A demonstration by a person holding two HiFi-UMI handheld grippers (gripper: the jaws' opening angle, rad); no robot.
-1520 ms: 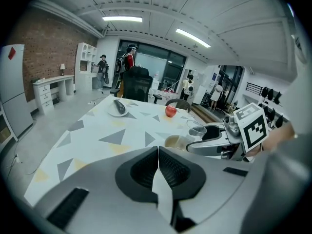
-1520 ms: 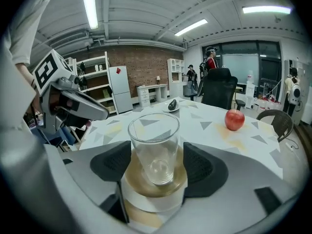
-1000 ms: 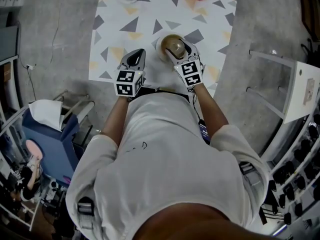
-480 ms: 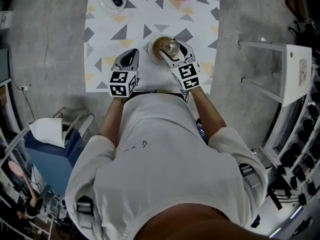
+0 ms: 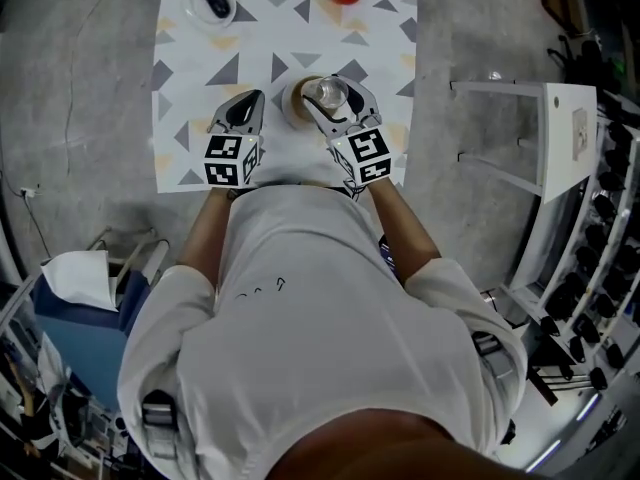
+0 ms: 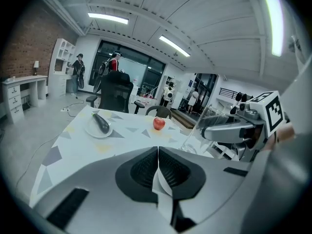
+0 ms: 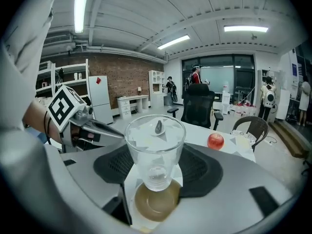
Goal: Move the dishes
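Observation:
A clear drinking glass sits between the jaws of my right gripper, which is shut on its sides. It hangs just above a round brown saucer on the patterned tablecloth. From the head view the glass sits slightly right of the saucer. My left gripper is shut with nothing in it, held left of the glass. Farther across the table lie a white plate with an aubergine and a red apple.
The table's near edge is against the person's body. A white rack stands to the right, and a blue bin with white paper sits at the lower left. A black office chair and a brown chair stand beyond the table.
My right gripper has risen with the glass, which now hangs off the brown saucer. The left gripper has also lifted a little, still shut.

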